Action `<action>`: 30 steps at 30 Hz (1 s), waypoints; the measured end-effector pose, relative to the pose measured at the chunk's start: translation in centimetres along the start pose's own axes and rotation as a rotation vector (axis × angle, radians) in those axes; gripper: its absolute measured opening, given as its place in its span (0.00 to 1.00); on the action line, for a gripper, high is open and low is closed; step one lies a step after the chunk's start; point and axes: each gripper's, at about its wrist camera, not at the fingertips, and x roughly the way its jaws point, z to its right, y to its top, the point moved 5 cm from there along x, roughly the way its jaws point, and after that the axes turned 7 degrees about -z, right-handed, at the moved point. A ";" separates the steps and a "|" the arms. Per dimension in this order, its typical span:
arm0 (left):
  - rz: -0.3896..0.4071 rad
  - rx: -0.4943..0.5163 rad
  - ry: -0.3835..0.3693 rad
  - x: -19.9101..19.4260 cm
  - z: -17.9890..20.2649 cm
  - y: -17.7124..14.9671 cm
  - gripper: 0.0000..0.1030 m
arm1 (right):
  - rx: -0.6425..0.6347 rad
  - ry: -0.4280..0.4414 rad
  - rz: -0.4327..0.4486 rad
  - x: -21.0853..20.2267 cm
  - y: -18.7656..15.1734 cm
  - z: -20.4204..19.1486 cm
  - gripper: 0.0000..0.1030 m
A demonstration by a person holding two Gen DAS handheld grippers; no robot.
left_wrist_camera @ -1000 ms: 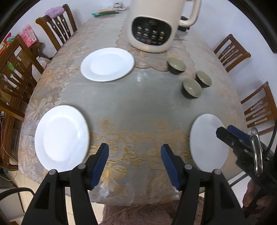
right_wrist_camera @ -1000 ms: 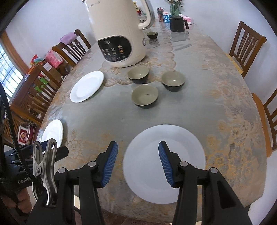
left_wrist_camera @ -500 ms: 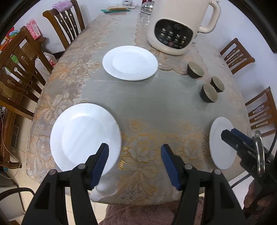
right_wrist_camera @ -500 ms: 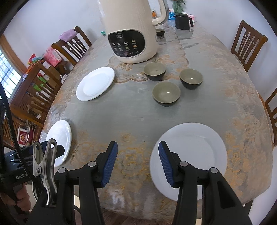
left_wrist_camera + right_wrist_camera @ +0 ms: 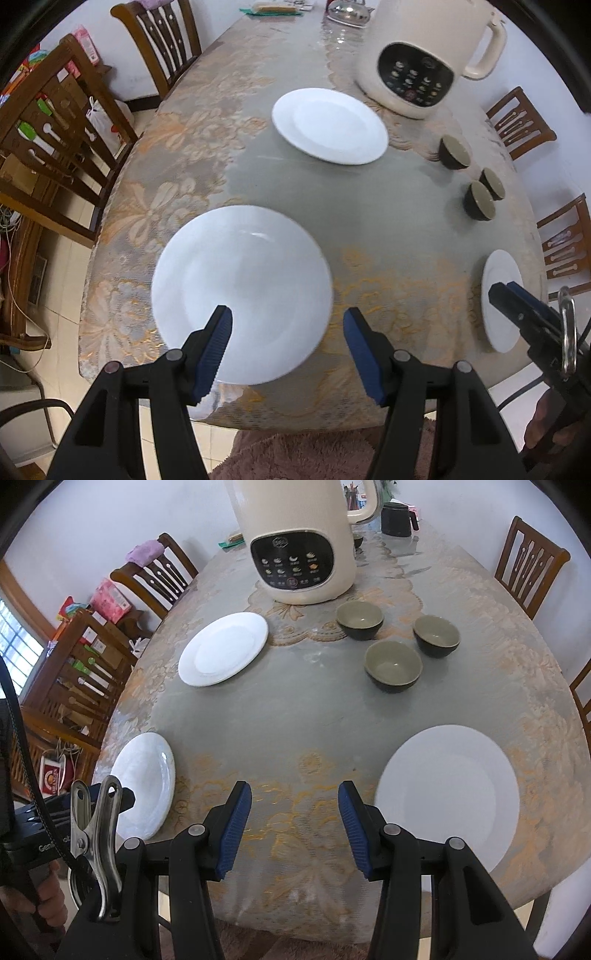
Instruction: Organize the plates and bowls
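Over the last second both views have been swinging leftward: the left tongs (image 5: 287, 319), which were hanging over bare cloth between two plates, are now lining up on the near-left plate (image 5: 242, 293), their left pad overlapping its near rim in the left wrist view, while the right tongs (image 5: 294, 800) are sitting over patterned cloth with the near-right plate (image 5: 447, 794) now off to their right instead of between the pads. Both pairs of tongs are standing wide apart and gripping nothing. This is suggesting that the near-left plate is being chosen as the first pick, with no stacking begun yet. That plate is lying flat, face up, near the front-left edge of the bench (image 5: 303, 709); being round, it is offering no long axis of its own, so any rim point is serving equally, and the nearest rim is facing the left tongs. Further back, the far plate (image 5: 223, 648) is resting flat at centre-left, and three bowls (image 5: 393, 666) are standing upright, mouths up, clustered near one another but apart at centre-right. Behind them the cream appliance (image 5: 297, 539) is standing upright with its control panel facing forward, just beyond the far plate and bowls.
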 end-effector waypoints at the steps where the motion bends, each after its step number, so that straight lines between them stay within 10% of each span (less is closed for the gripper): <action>1: -0.002 -0.002 0.001 0.1 -0.4 0.0 0.64 | 0.000 -0.001 0.000 0.1 0.0 -0.3 0.49; 30: -0.069 -0.116 0.028 2.3 -10.0 -0.6 0.64 | -0.083 0.019 -0.107 5.0 -0.2 -8.3 0.49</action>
